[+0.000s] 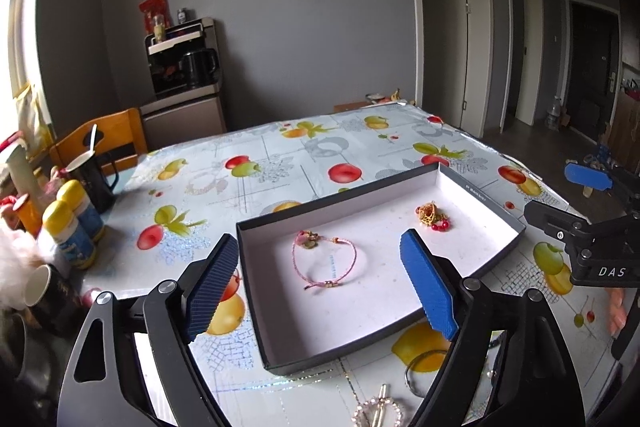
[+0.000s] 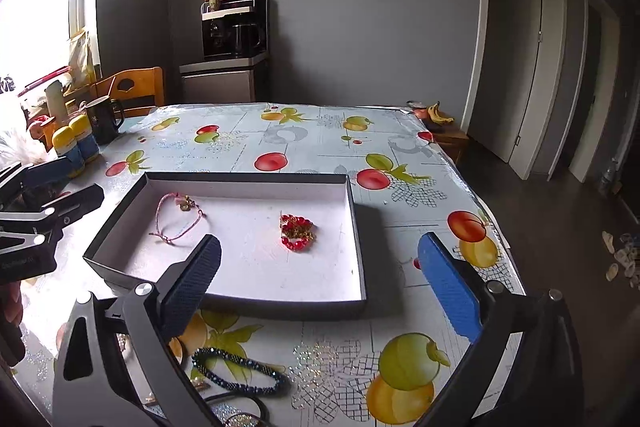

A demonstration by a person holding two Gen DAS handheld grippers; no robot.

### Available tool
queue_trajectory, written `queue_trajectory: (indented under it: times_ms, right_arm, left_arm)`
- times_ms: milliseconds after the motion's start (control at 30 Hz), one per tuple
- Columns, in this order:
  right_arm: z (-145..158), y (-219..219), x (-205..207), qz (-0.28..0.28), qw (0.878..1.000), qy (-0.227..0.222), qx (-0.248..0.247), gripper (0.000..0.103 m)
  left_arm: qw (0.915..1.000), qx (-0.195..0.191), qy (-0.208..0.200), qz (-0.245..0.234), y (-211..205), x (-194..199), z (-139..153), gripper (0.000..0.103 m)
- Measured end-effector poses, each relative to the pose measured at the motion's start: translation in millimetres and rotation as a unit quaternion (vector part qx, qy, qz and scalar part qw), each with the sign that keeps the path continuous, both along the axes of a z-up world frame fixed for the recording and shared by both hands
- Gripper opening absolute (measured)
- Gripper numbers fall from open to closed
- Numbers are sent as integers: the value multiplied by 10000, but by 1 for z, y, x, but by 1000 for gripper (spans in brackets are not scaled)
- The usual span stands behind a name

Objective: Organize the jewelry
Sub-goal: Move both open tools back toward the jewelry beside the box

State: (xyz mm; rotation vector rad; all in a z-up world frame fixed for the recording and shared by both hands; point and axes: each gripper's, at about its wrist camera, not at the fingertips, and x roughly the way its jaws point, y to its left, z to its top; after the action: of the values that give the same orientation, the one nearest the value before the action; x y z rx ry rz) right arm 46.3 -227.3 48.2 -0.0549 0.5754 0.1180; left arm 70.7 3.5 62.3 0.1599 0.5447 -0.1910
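1. The tabletop (image 2: pixel 304 143) wears a glossy plastic-looking cloth with printed fruit and glittery patches that catch the light.
2. The tray (image 2: pixel 362 247) looks like cardboard: matt dark outer walls, matt white lining, slightly scuffed floor.
3. The pink bracelet (image 1: pixel 324 261) is thin braided cord with small shiny gold-coloured fittings.
4. The red bead piece (image 2: pixel 297 233) has glossy red beads with gold-coloured metal.
5. The dark beaded bracelet (image 2: pixel 240 371), near on the tabletop, looks finely beaded, faintly glinting.
6. The left claw (image 1: pixel 320 289) has ribbed, matt blue pads on smooth black arms with bright metal bolts; the right claw (image 2: pixel 320 287) looks the same.
7. The far-left chair (image 2: pixel 134 89) is varnished wood.
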Motion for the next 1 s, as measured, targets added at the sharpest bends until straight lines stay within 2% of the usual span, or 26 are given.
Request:
queue_trajectory:
  times_ms: [167,567,900,1000]
  right_arm:
    - [-5,-4,-19,-115,9999,58,-68,97]
    - [-14,-9,-50,-238,9994,76,-221,97]
    - [-25,-20,-66,-250,9995,168,-127,97]
    - [-34,-27,-73,-112,9994,333,55,97]
  left_arm:
    - [9999,-70,55,-76,1,-24,-3,88]
    - [9998,153,54,-84,11,-75,-19,90]
    - [9994,87,288,-158,19,-94,-35,90]
    - [9984,253,382,-324,17,-100,-45,90]
